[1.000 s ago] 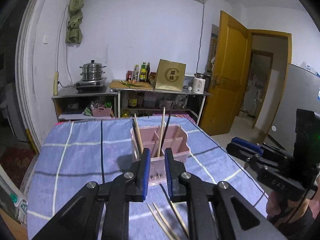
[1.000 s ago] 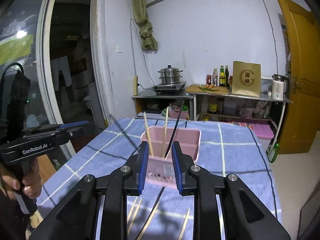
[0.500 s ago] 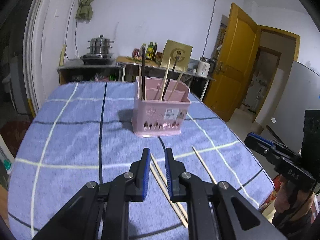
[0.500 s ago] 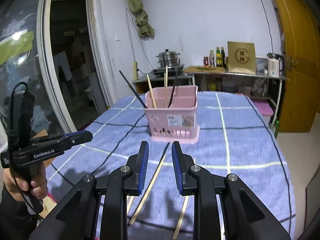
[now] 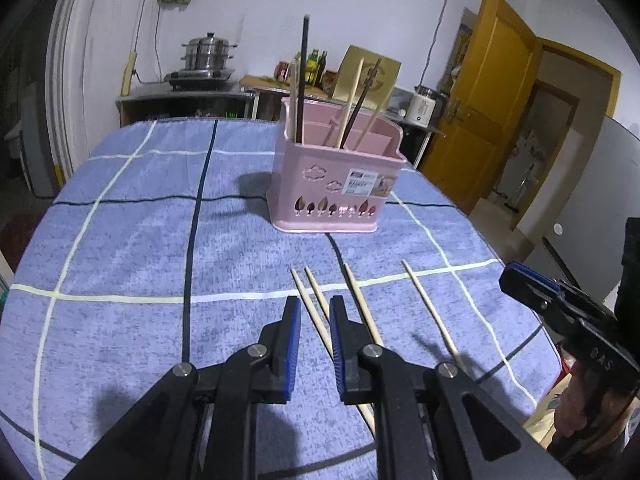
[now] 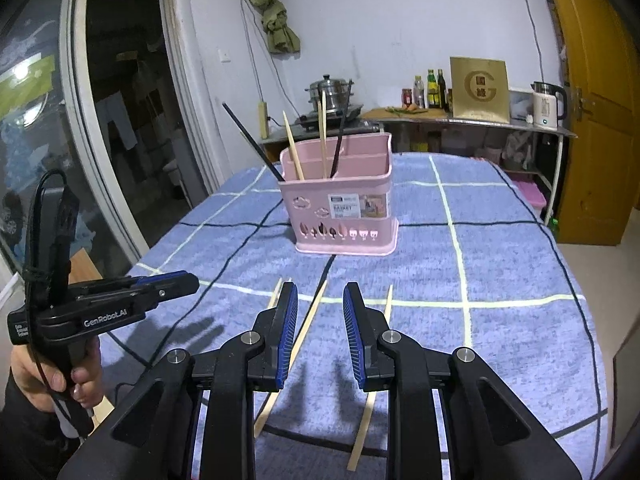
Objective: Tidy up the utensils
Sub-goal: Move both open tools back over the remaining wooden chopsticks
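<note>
Here, a blue checked tablecloth point(image 5: 120, 240) faces a yellow door point(image 5: 488, 92)

Dim indoor light from overhead, bluish cast. Soft shadows on the tablecloth point(image 5: 120, 240) below each gripper. Sharp focus mid-frame; strong fisheye bending, black vignette at corners. Dark glass door point(image 6: 80, 120) reflects glare upper left.

Near ends of loose chopsticks point(image 5: 316, 312) behind left hand-held gripper point(image 5: 315, 316); basket label point(image 6: 357, 204) text illegible

Each tool point(image 5: 314, 322) is matte black with ribbed blue pads point(image 6: 289, 334) and silver screws; the left tool point(image 6: 120, 304) reads "GenRobot.AI", trailing a black cable.
</note>
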